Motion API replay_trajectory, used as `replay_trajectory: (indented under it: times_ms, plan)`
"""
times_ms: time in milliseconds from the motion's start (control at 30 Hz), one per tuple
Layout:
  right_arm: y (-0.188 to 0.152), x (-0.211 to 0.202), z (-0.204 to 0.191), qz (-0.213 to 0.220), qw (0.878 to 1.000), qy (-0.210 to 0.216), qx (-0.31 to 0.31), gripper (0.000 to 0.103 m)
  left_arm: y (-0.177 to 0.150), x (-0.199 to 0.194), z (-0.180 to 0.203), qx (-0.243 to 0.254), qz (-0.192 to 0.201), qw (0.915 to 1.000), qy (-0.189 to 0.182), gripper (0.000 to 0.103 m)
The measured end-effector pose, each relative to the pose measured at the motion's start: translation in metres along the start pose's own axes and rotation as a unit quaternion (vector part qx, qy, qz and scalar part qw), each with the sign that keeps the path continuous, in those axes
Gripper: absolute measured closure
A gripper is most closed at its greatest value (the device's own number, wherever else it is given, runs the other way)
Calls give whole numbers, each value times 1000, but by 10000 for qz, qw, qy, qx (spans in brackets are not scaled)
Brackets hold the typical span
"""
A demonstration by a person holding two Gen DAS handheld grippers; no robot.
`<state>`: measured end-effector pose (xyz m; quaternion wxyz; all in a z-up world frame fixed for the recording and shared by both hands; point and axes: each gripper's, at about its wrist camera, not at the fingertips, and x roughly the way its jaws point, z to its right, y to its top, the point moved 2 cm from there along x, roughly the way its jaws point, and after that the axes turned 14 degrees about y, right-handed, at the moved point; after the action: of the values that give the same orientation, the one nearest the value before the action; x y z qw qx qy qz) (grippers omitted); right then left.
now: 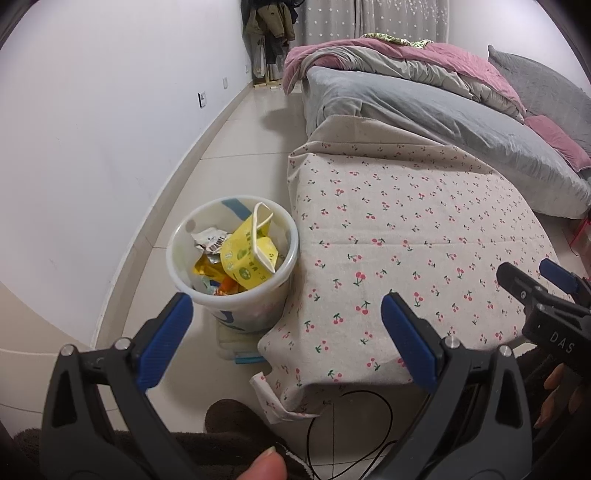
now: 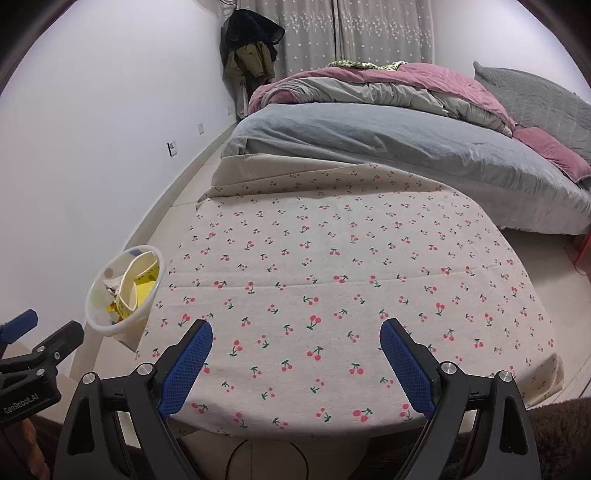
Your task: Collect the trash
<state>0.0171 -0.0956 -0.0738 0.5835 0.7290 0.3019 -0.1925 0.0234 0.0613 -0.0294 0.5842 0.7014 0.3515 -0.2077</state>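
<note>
Both jaws wide, empty, over cherry cloth (image 2: pixel 332 280); trash bin (image 1: pixel 232 266) w/ wrappers beside, bed (image 2: pixel 406 147) beyond.

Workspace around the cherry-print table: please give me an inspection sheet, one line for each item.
Surface: table with cherry-print cloth; nothing seen lying on it.
Job's things: white bin on the floor, beside the table's left edge, holding a crushed yellow carton and wrappers.
Clutter: a clear container with blue trim on the floor below the bin.
Grippers: left gripper open and holding nothing, near the bin; right gripper open and holding nothing, over the near edge of the table.
Cables: thin black cable looping under the table's near edge.
Surroundings: unmade bed behind the table, coats hanging in the corner, curtains.
</note>
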Motion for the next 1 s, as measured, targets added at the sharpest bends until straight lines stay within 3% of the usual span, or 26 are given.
replay_trajectory:
  times_ms: [1000]
  plan:
    - [-1, -1, -3, 17, 9998, 173, -54, 10, 0, -1, -3, -114, -21, 9998, -146, 2]
